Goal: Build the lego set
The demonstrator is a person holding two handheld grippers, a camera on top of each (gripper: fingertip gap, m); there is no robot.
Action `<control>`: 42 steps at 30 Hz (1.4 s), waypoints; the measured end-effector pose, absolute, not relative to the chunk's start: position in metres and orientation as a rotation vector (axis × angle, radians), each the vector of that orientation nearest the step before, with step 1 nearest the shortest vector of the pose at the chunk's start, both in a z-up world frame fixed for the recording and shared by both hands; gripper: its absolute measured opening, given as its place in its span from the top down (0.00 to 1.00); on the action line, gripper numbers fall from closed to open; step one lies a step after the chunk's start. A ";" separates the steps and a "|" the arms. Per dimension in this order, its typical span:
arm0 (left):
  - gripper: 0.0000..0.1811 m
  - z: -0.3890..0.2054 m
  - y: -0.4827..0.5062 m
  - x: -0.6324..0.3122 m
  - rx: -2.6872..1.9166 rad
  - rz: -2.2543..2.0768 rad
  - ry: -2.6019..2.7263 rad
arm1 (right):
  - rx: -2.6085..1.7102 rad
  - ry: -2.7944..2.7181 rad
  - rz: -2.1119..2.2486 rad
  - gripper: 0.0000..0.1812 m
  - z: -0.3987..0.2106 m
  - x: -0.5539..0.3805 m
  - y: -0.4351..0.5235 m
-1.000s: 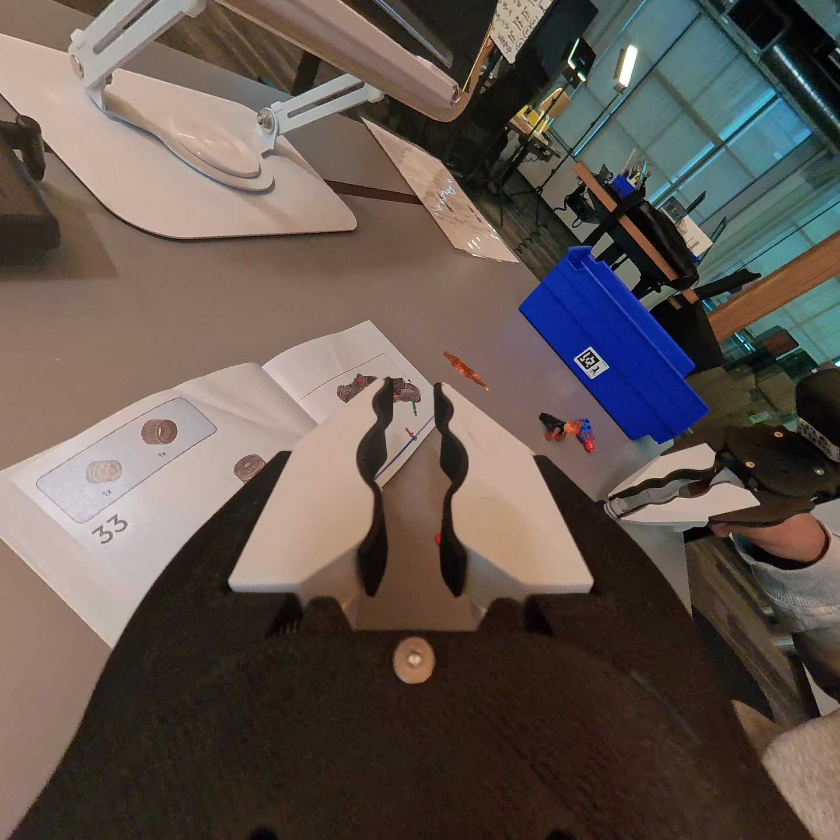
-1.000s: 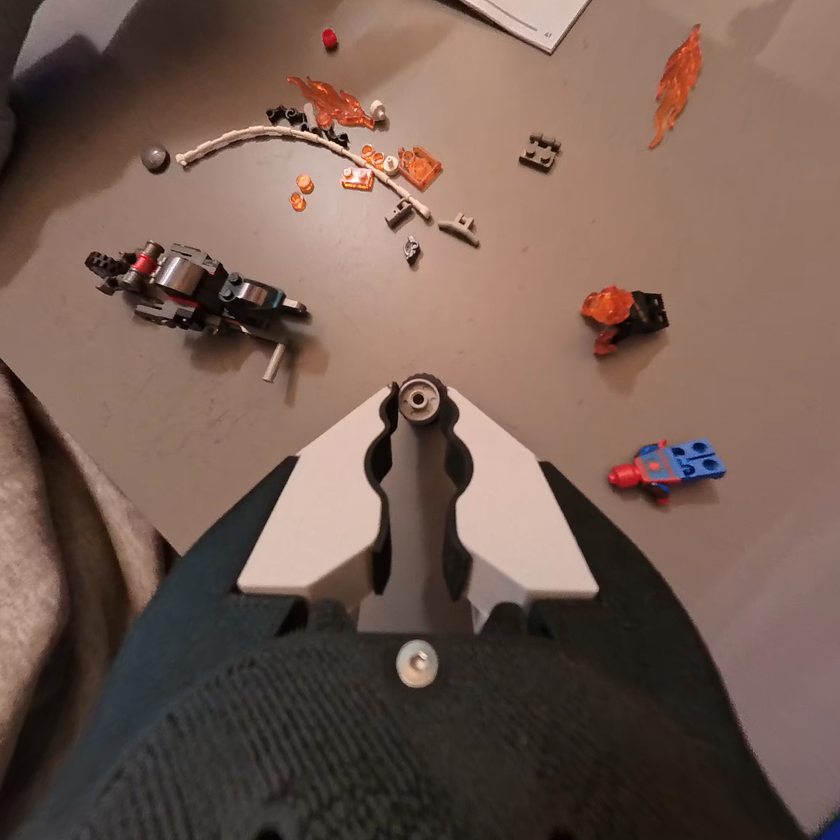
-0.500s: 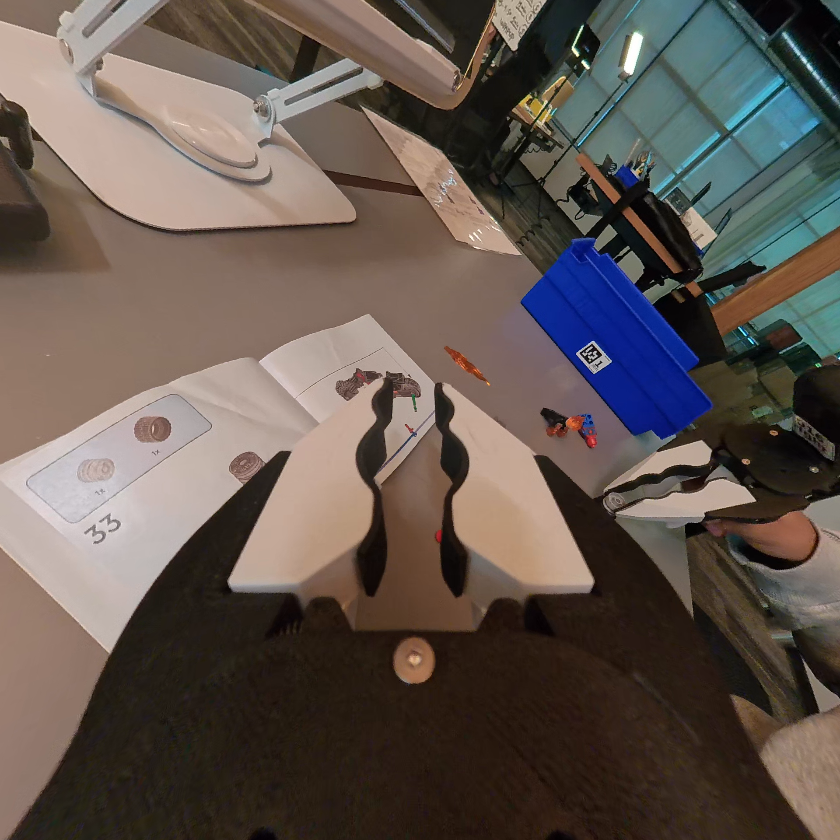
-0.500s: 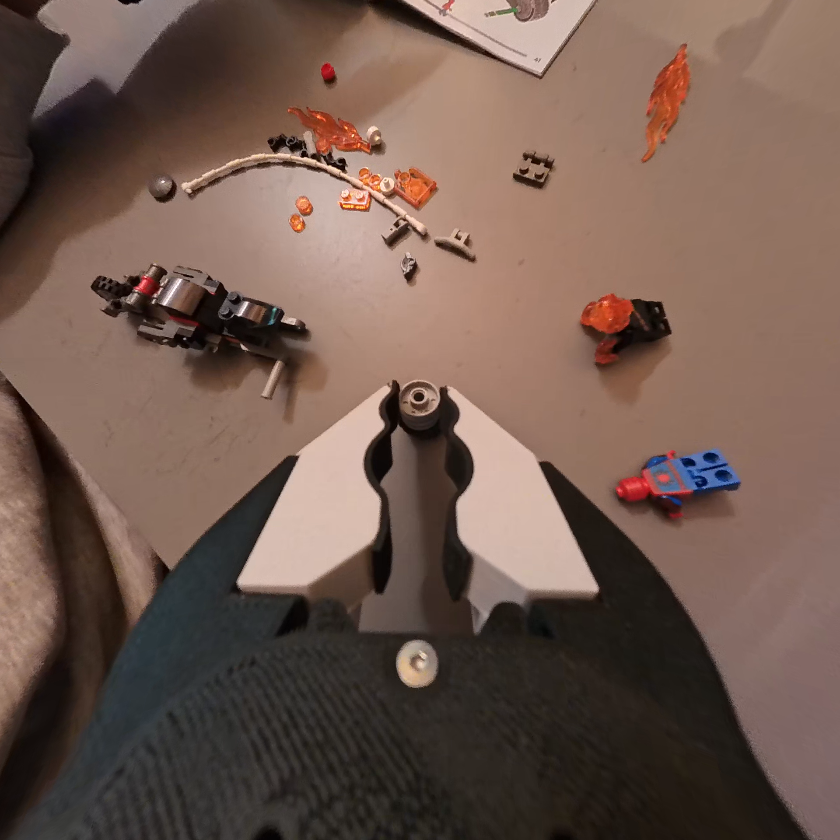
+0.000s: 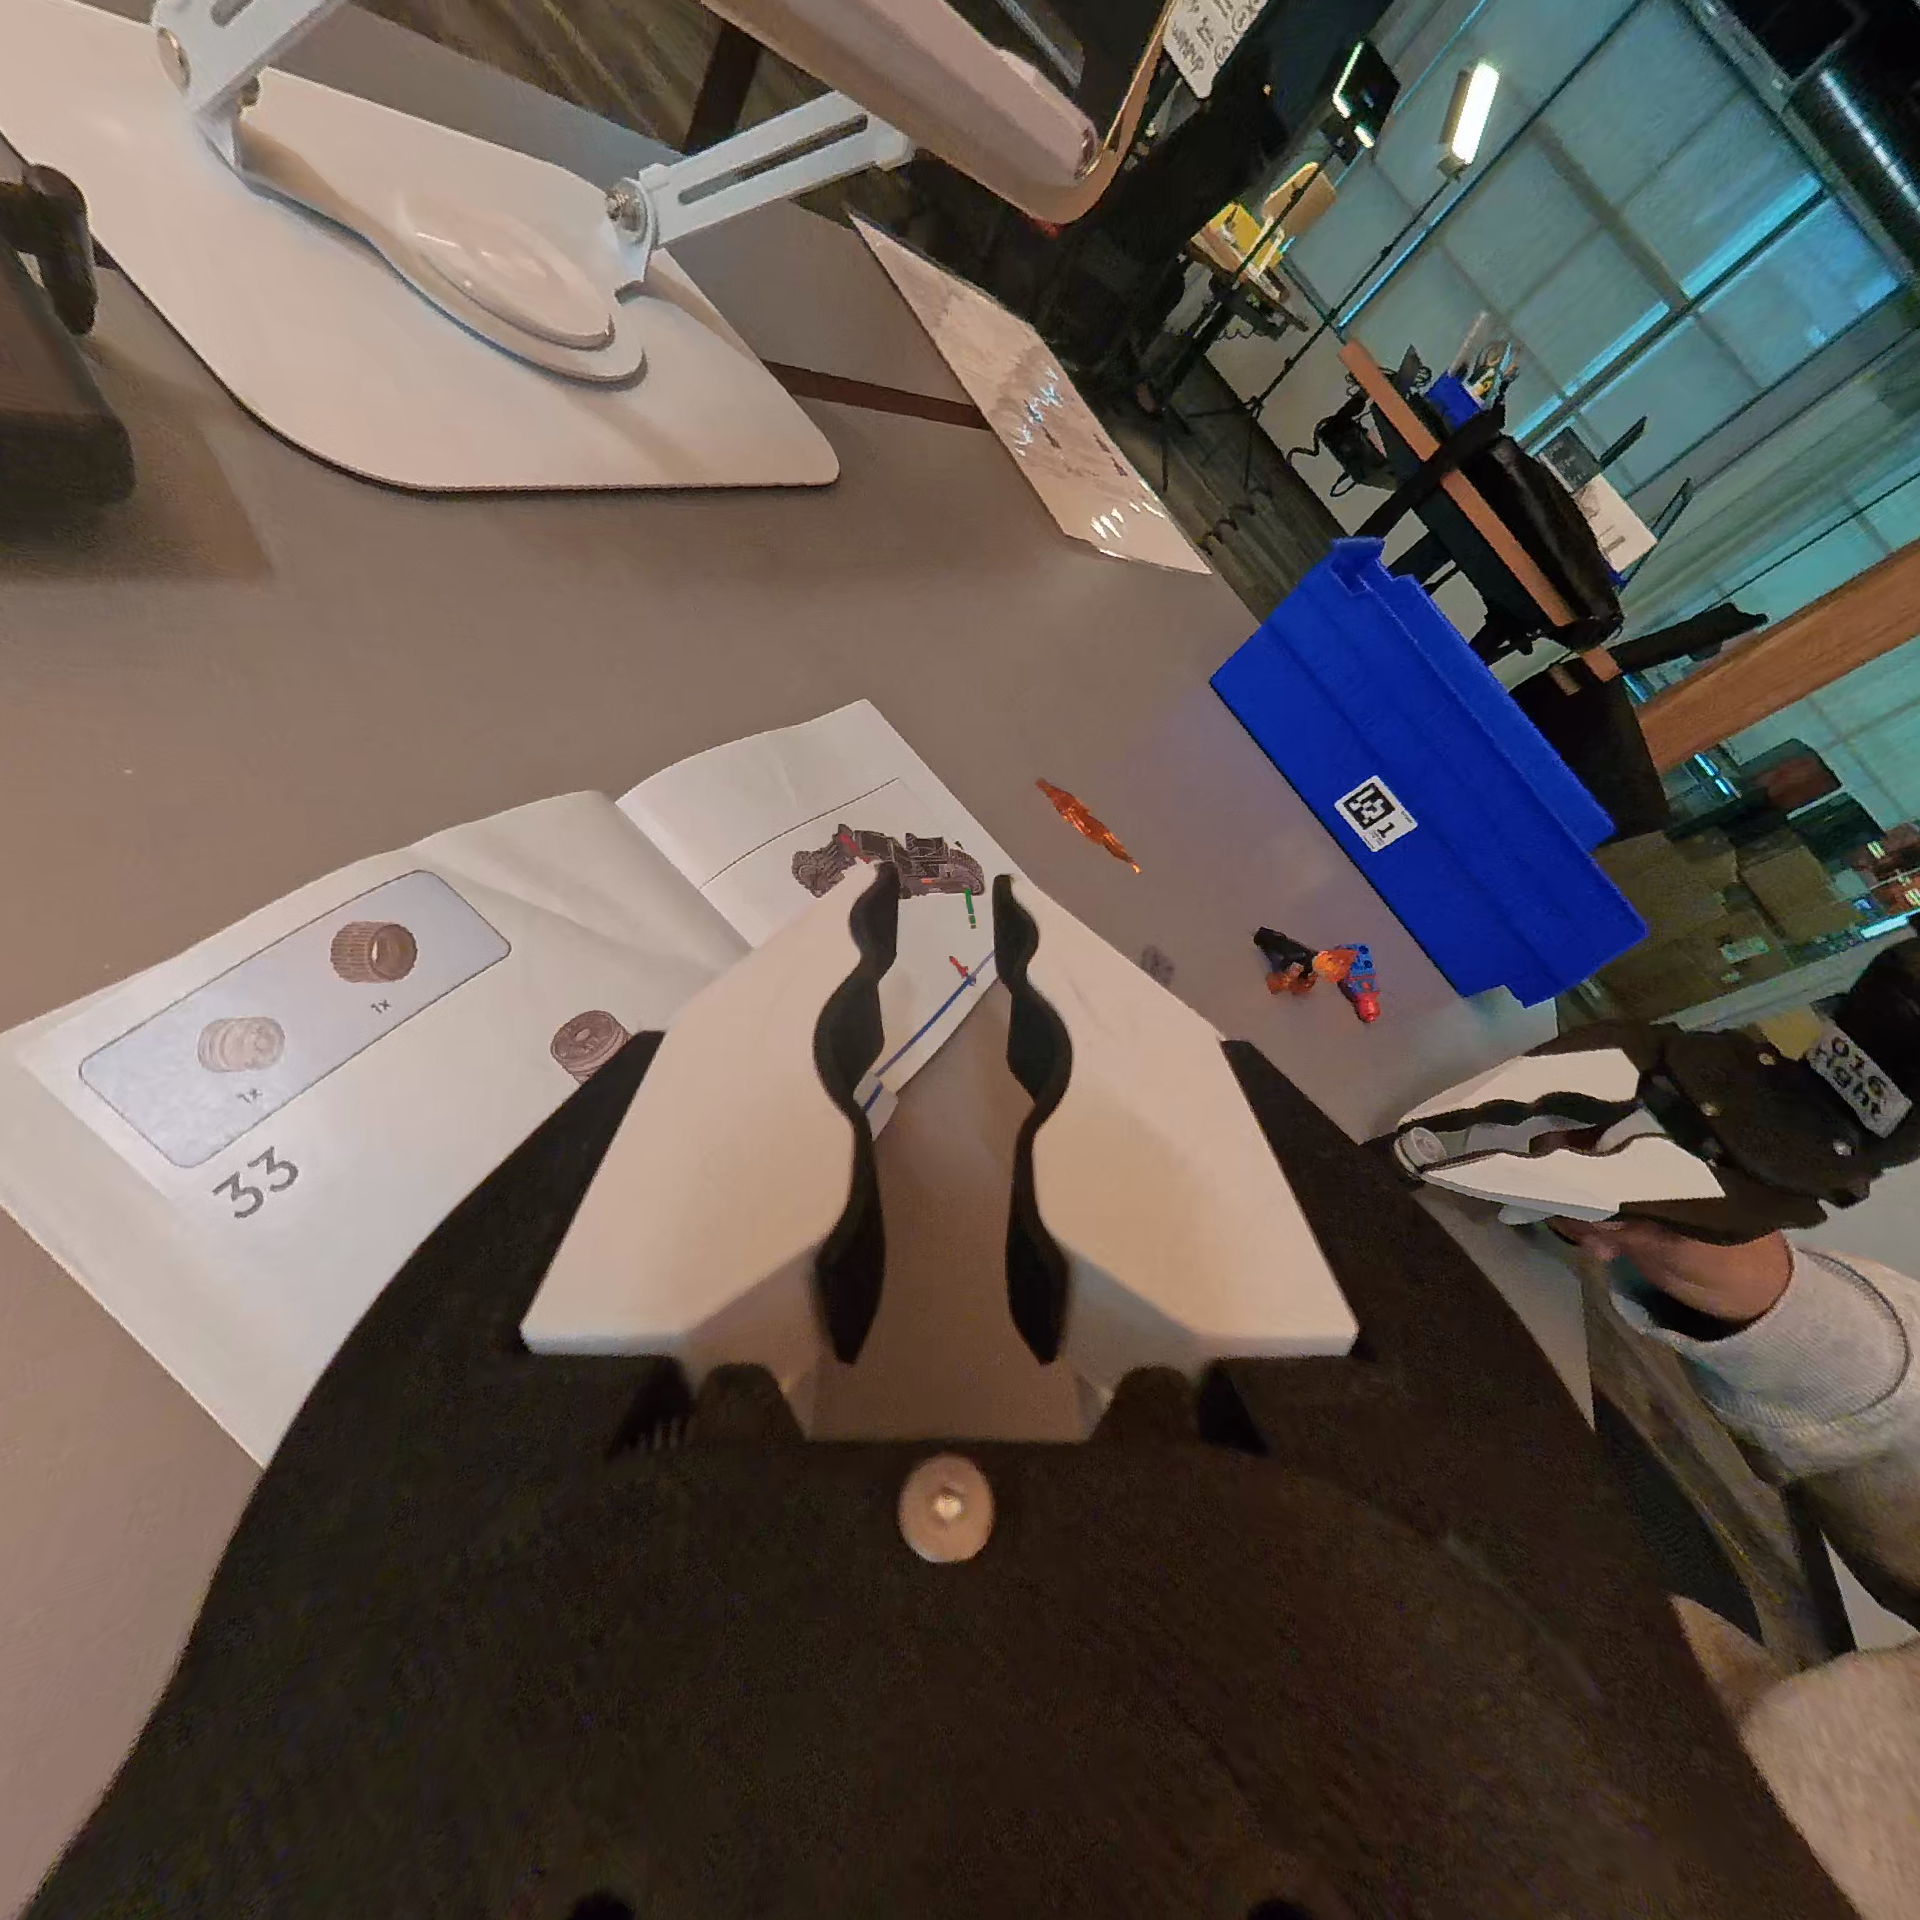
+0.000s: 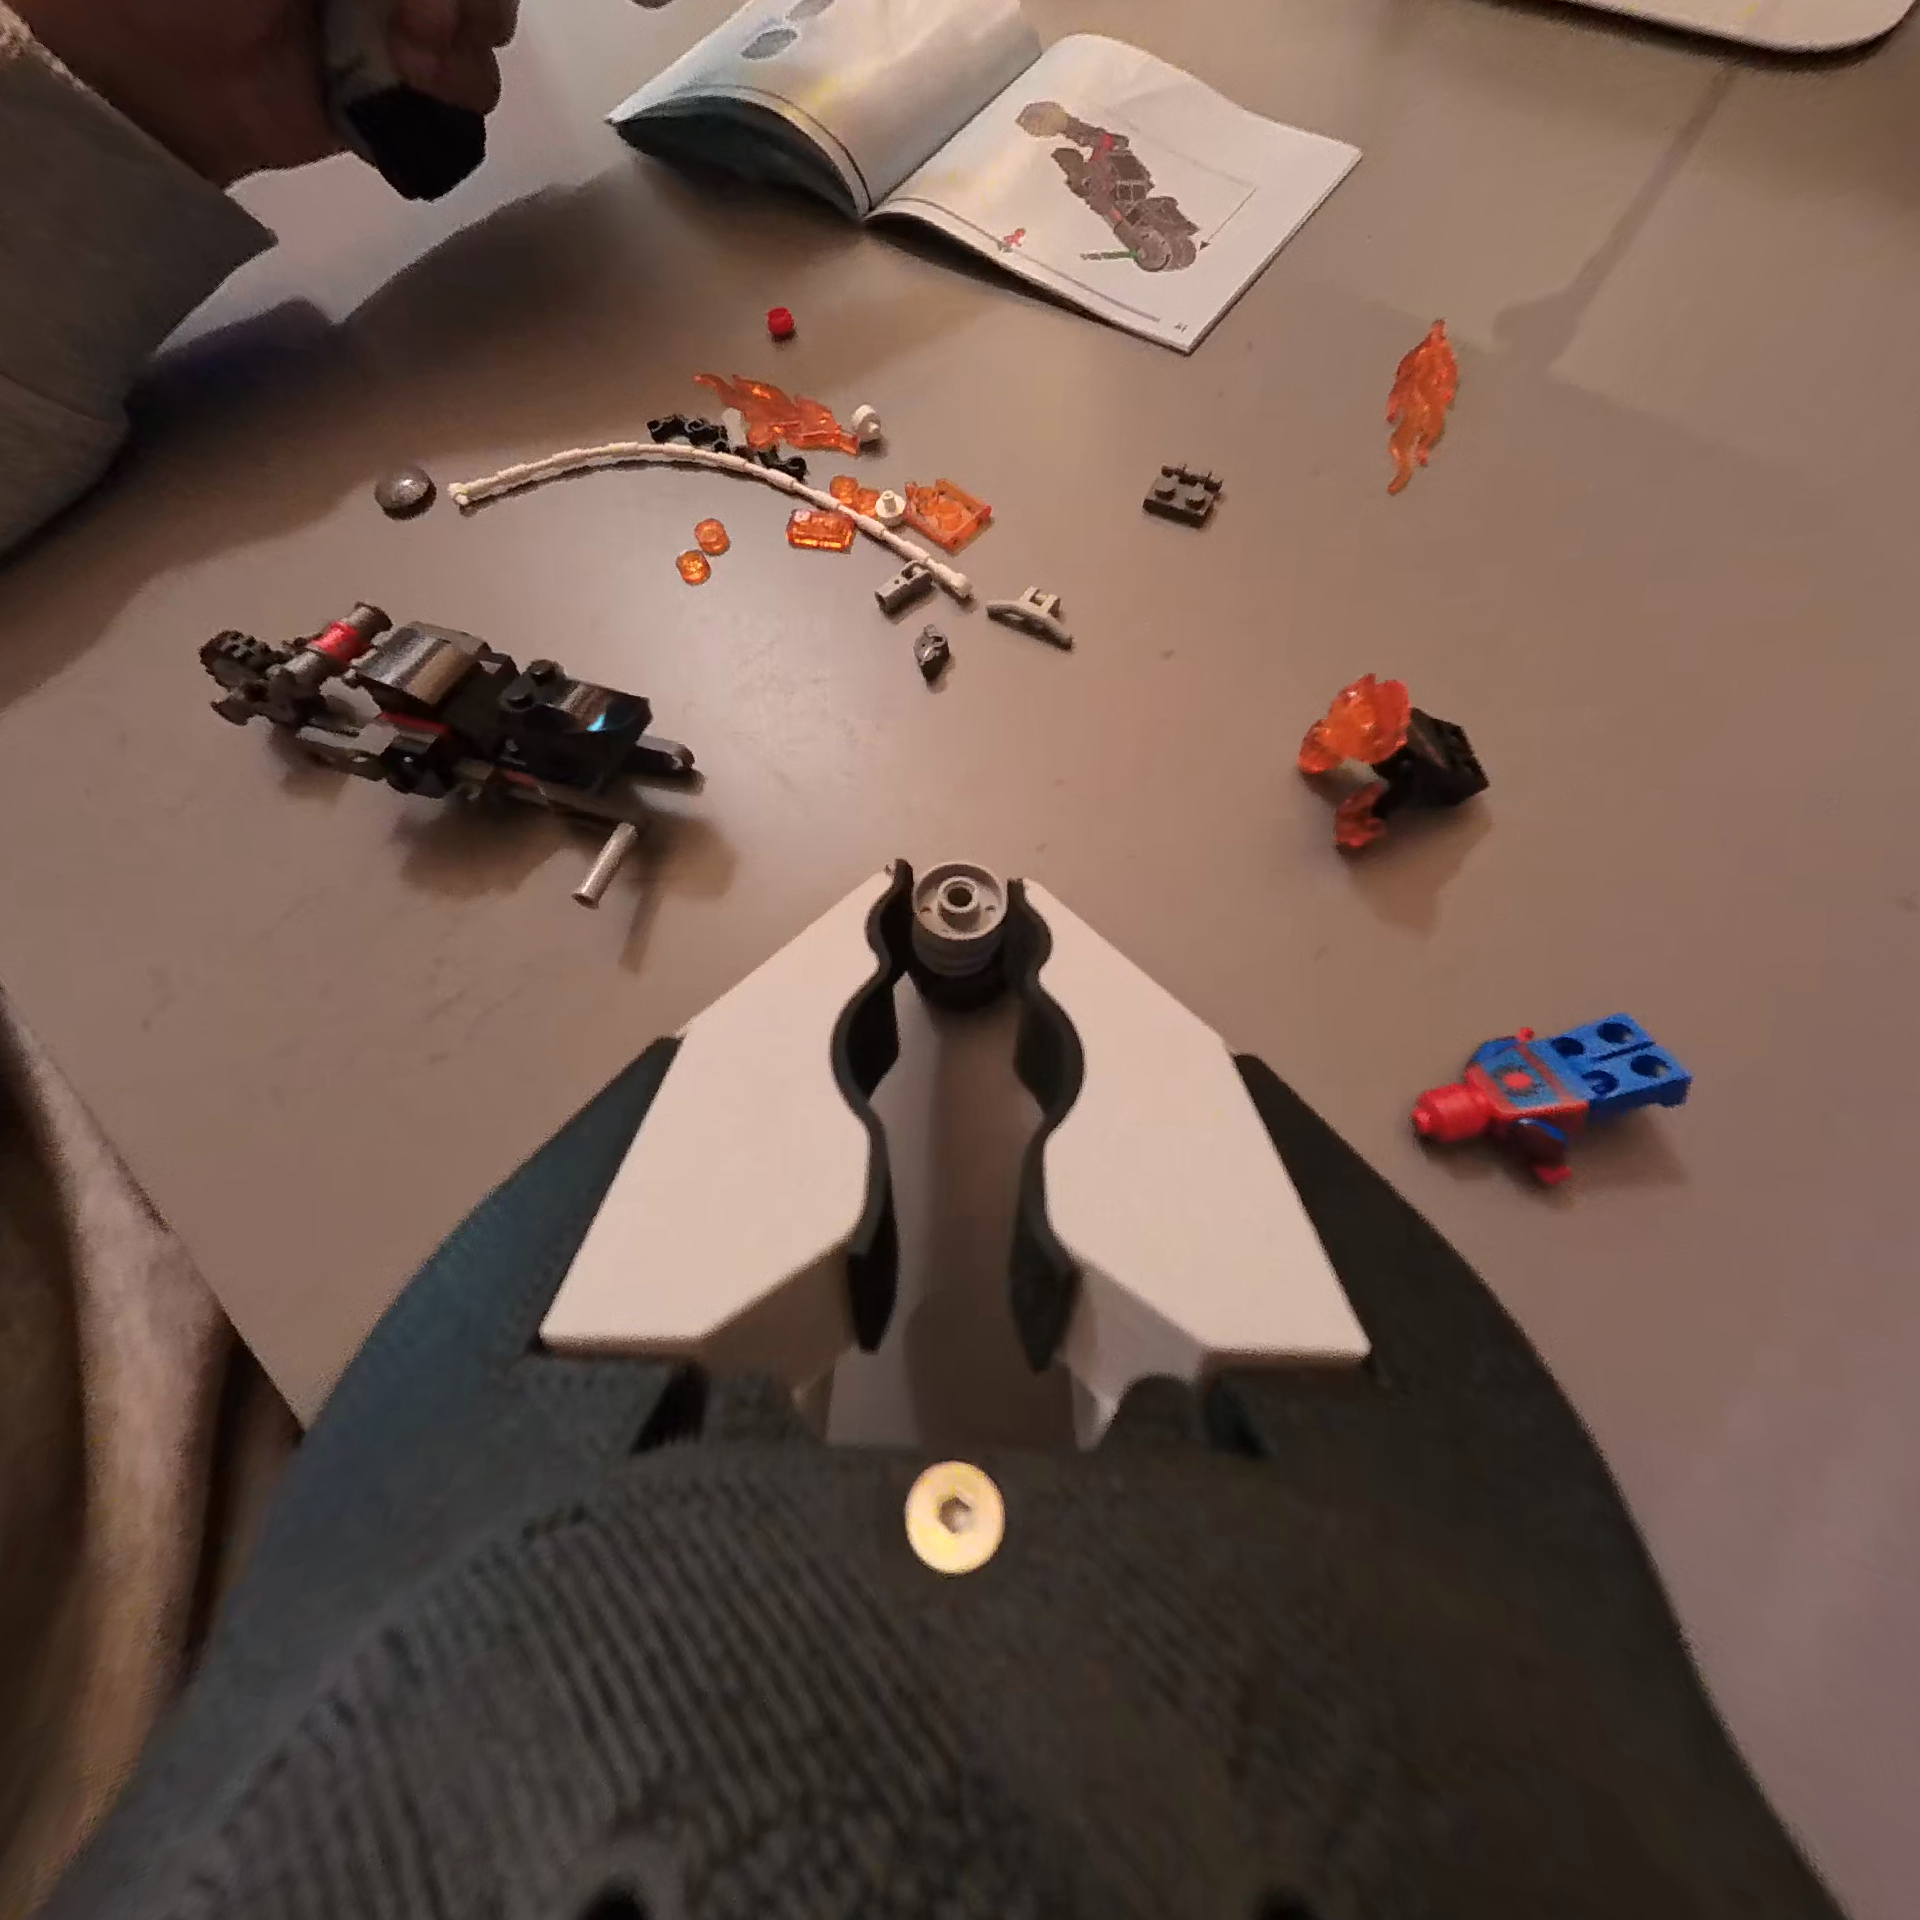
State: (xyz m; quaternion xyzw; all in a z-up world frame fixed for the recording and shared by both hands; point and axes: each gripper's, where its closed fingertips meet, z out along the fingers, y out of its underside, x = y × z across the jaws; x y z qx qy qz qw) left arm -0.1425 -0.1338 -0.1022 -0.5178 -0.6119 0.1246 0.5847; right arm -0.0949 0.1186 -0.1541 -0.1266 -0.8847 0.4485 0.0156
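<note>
I'm clenching my right gripper [image 6: 956, 914] on the ribbed grey wheel hub [image 6: 958, 920]; the black motorcycle chassis [image 6: 436, 707] is lying lengthwise up-left of it, nearer than my empty, parted left gripper [image 5: 940, 904].

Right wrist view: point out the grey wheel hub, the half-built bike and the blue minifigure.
grey wheel hub [image 6: 958, 902], right wrist view, on its round front face.
half-built bike [image 6: 468, 701], right wrist view, on the dark middle of its body.
blue minifigure [image 6: 1548, 1086], right wrist view, on its torso.
</note>
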 end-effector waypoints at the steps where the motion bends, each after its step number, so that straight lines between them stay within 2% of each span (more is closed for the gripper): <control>1: 0.91 -0.103 -0.134 -0.143 -1.207 0.291 -1.432 | -0.376 -2.742 1.394 0.91 -0.154 -0.095 0.119; 15: 0.92 -0.106 -0.130 -0.143 -1.227 0.286 -1.437 | -0.445 -2.822 1.400 0.91 -0.153 -0.094 0.118; 17: 0.92 -0.107 -0.130 -0.144 -1.229 0.285 -1.441 | -0.433 -2.880 1.359 0.77 -0.150 -0.093 0.119; 19: 0.92 -0.107 -0.131 -0.144 -1.225 0.283 -1.441 | -0.380 -2.908 1.330 0.72 -0.140 -0.093 0.119; 23: 0.92 -0.105 -0.131 -0.143 -1.218 0.282 -1.434 | -0.121 -3.019 1.143 0.74 -0.126 -0.087 0.118; 26: 0.92 -0.106 -0.127 -0.144 -1.228 0.275 -1.431 | 0.168 -3.074 0.845 0.79 -0.129 -0.087 0.118; 31: 0.92 -0.110 -0.126 -0.144 -1.258 0.285 -1.440 | 0.601 -3.106 0.356 0.79 -0.147 -0.094 0.126; 34: 0.92 -0.111 -0.125 -0.144 -1.252 0.270 -1.438 | 0.723 -3.127 0.295 0.83 -0.149 -0.092 0.123; 38: 0.92 -0.109 -0.124 -0.144 -1.254 0.268 -1.431 | 0.810 -3.129 0.171 0.84 -0.156 -0.091 0.127; 40: 0.92 -0.108 -0.123 -0.144 -1.252 0.264 -1.427 | 0.833 -3.115 0.149 0.91 -0.159 -0.090 0.127; 42: 0.92 -0.108 -0.123 -0.144 -1.248 0.260 -1.427 | 0.842 -3.110 0.167 0.91 -0.157 -0.088 0.125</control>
